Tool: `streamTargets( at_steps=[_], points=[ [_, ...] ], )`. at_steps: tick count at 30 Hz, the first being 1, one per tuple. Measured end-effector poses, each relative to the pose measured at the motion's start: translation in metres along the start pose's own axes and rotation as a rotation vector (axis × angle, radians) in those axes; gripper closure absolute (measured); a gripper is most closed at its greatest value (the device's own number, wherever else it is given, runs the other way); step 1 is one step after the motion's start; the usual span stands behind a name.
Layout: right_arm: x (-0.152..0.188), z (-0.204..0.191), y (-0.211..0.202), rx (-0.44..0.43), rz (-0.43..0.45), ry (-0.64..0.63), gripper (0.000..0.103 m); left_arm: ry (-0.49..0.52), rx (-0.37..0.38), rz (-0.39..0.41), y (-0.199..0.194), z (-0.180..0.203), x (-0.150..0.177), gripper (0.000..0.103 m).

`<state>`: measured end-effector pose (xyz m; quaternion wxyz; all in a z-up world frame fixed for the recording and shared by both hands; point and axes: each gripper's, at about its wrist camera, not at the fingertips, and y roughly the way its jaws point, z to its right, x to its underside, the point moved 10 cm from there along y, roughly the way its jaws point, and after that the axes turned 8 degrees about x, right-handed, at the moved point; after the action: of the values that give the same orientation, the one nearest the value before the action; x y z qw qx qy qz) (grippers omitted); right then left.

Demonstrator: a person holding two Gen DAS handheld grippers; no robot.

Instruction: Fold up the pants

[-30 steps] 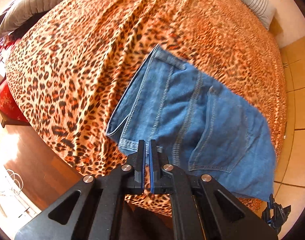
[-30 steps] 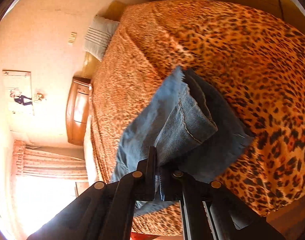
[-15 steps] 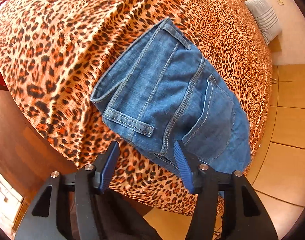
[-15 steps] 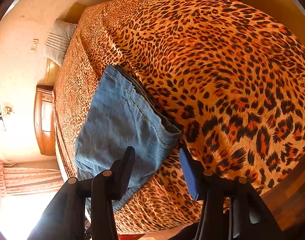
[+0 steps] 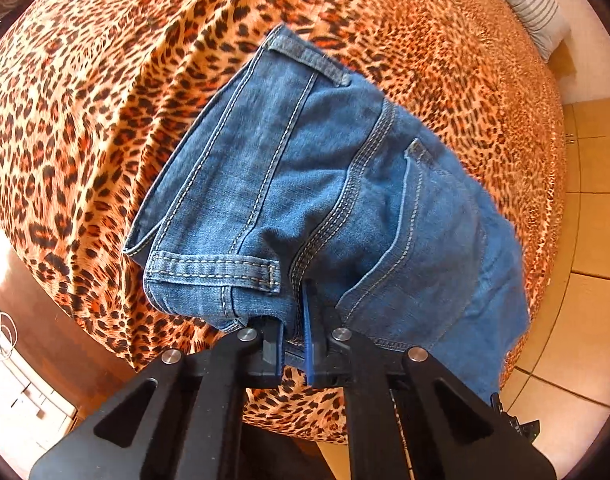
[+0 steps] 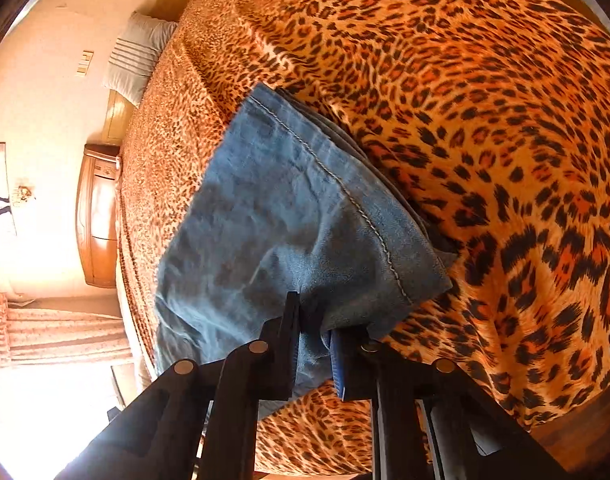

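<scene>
Because the blue denim pants (image 5: 325, 200) are already folded into a thick, compact stack, they lie near the edge of the bed under its orange leopard-print bedspread (image 5: 105, 100), within easy reach of both tools. The waist end, with its belt loops and stitched back pocket, faces the left gripper (image 5: 295, 344), whose black and blue jaws are pressed together on the denim at the bedspread's near edge, just below the belt loop. Pinching there probably catches all layers at once, so the stack can be lifted or dragged without coming apart.

At the opposite end of the stack, the right gripper (image 6: 315, 344) has the paler, hemmed leg fabric between its jaws, which are closing on it; the cloth bunches where they meet, which suggests the pads already bite. The several hem edges fanned out towards the middle of the bedspread show how many layers lie there, a reason to seize the whole thickness rather than the top sheet.

A grey striped pillow (image 6: 139, 60) rests at the far end of the bedspread, well apart from the pants. With both ends held, a last fold or a straightening tug seems likely.
</scene>
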<state>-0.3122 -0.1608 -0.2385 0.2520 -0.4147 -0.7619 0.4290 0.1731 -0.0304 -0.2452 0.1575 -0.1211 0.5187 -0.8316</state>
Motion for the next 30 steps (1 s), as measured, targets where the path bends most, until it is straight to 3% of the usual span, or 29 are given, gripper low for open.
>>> streamTargets(
  at_steps=[3,5,9,12,15,18,20,21,22,23,24,26,30],
  points=[
    [0.0,-0.013,-0.02,-0.058,0.019,-0.018,0.092,0.032,0.018,0.036,-0.021,-0.003,0.007,0.098],
    [0.002,-0.008,-0.023,-0.046,0.02,-0.024,0.092,0.025,-0.006,0.019,-0.016,-0.02,0.015,0.098],
    [0.001,0.039,-0.001,0.101,-0.014,0.034,0.091,-0.01,-0.074,-0.071,0.03,-0.047,0.029,0.097],
    [0.003,0.059,0.002,0.172,-0.02,0.038,0.088,0.038,-0.093,-0.075,0.025,-0.039,0.03,0.096],
    [-0.005,0.061,-0.018,0.225,0.023,-0.004,0.08,0.157,-0.036,-0.11,0.007,-0.023,0.038,0.088],
    [-0.027,0.053,-0.046,0.252,0.119,-0.053,0.067,0.226,0.059,-0.136,-0.021,-0.018,0.048,0.086],
    [-0.044,0.035,-0.053,0.223,0.151,-0.085,0.049,0.235,0.074,-0.089,-0.039,-0.014,0.03,0.086],
    [-0.052,0.024,-0.052,0.21,0.16,-0.101,0.046,0.223,0.069,-0.048,-0.044,-0.012,0.012,0.083],
    [-0.06,0.009,-0.049,0.195,0.163,-0.122,0.042,0.205,0.069,-0.013,-0.048,-0.01,-0.007,0.068],
    [-0.068,-0.004,-0.041,0.181,0.159,-0.152,0.041,0.177,0.066,0.011,-0.046,-0.01,-0.026,0.046],
    [-0.077,-0.017,-0.033,0.179,0.159,-0.177,0.041,0.146,0.063,0.023,-0.043,-0.013,-0.044,0.039],
    [-0.096,-0.038,-0.012,0.187,0.151,-0.216,0.041,0.083,0.049,0.002,-0.029,-0.018,-0.071,0.039],
    [-0.12,-0.059,0.029,0.289,0.128,-0.276,0.041,-0.008,0.086,-0.075,0.001,-0.019,-0.094,0.039]
  ],
)
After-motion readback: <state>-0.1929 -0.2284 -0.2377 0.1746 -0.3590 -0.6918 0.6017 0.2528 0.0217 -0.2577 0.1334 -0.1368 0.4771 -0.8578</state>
